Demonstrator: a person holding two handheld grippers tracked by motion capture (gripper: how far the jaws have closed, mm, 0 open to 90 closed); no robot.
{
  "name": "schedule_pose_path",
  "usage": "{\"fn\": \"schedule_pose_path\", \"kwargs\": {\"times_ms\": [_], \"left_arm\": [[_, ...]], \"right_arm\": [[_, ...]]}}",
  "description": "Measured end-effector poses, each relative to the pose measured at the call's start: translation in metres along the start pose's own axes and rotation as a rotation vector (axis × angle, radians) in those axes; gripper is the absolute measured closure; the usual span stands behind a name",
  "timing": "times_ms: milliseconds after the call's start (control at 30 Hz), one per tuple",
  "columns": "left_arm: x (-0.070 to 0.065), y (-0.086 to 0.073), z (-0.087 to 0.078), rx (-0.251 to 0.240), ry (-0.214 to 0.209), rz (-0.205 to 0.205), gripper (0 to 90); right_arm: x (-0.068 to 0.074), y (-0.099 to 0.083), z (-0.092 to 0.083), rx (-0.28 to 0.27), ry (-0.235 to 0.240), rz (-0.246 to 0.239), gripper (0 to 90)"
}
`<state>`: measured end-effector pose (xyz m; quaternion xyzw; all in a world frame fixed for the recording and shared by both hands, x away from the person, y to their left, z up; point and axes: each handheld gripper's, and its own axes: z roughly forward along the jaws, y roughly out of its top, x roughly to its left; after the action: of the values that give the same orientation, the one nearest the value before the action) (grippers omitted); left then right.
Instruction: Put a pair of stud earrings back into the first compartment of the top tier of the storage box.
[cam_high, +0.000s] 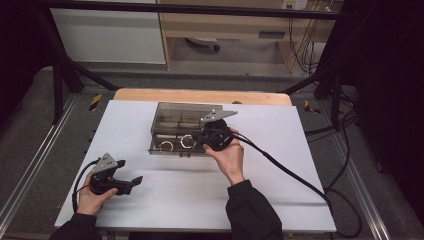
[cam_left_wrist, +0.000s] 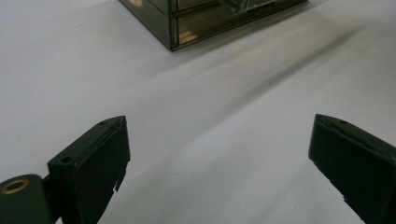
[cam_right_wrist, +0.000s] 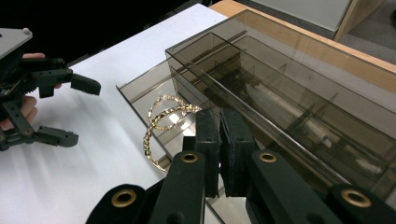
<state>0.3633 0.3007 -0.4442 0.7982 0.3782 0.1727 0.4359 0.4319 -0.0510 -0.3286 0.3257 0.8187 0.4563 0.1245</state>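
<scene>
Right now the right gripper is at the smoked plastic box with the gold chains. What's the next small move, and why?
Probably nudge the pulled-out drawer back into the box. The right gripper has its jaws shut with nothing between them, at the drawer where the gold chains lie, so it looks set to push, not pick. The left gripper rests open, apart from the box.

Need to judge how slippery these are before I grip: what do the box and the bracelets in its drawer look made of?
The box looks like smoke-tinted clear plastic, hard and glossy: its dividers show through the walls, which catch reflections. The bracelets look like gold-coloured metal chain, polished, with small links that glint; real gold or plating can't be told.
</scene>
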Motion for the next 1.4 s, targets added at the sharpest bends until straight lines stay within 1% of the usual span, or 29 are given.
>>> {"fn": "schedule_pose_path", "kwargs": {"times_ms": [233, 267, 333, 400, 500, 600, 633, 767, 867, 933, 1033, 1067, 1167, 1400], "left_arm": [[0.000, 0.000, 0.000, 0.000, -0.001, 0.000, 5.0], [0.000, 0.000, 0.000, 0.000, -0.001, 0.001, 5.0], [0.000, 0.000, 0.000, -0.001, -0.001, -0.001, 5.0], [0.000, 0.000, 0.000, -0.001, -0.001, -0.001, 5.0], [0.000, 0.000, 0.000, 0.000, -0.002, 0.000, 5.0], [0.000, 0.000, 0.000, -0.002, -0.002, -0.001, 5.0], [0.000, 0.000, 0.000, -0.001, -0.002, 0.000, 5.0], [0.000, 0.000, 0.000, -0.001, -0.002, 0.001, 5.0], [0.000, 0.000, 0.000, -0.001, -0.002, 0.001, 5.0], [0.000, 0.000, 0.000, 0.001, -0.002, 0.003, 5.0], [0.000, 0.000, 0.000, -0.001, -0.002, 0.001, 5.0], [0.000, 0.000, 0.000, -0.002, -0.002, 0.001, 5.0], [0.000, 0.000, 0.000, -0.002, -0.002, 0.002, 5.0], [0.000, 0.000, 0.000, -0.003, -0.003, 0.001, 5.0]], "right_arm": [[0.003, 0.006, 0.013, -0.007, -0.007, 0.007, 87.5], [0.004, 0.008, 0.017, -0.006, -0.004, 0.005, 87.5], [0.004, 0.009, 0.019, -0.005, -0.002, 0.007, 87.5], [0.006, 0.011, 0.025, -0.005, 0.000, 0.011, 87.5], [0.008, 0.013, 0.030, -0.005, -0.004, 0.003, 87.5], [0.011, 0.016, 0.039, -0.002, -0.006, 0.006, 87.5], [0.011, 0.016, 0.039, -0.002, -0.006, 0.006, 87.5], [0.013, 0.018, 0.047, 0.000, -0.006, 0.005, 87.5], [0.015, 0.017, 0.057, -0.001, -0.009, 0.010, 87.5], [0.015, 0.017, 0.059, -0.002, -0.009, 0.011, 87.5], [0.019, 0.016, 0.067, 0.004, -0.002, 0.006, 87.4], [0.021, 0.016, 0.072, 0.003, 0.000, 0.002, 87.5], [0.022, 0.014, 0.076, 0.007, 0.002, 0.001, 87.4], [0.023, 0.006, 0.089, 0.043, 0.008, -0.002, 87.2]]}}
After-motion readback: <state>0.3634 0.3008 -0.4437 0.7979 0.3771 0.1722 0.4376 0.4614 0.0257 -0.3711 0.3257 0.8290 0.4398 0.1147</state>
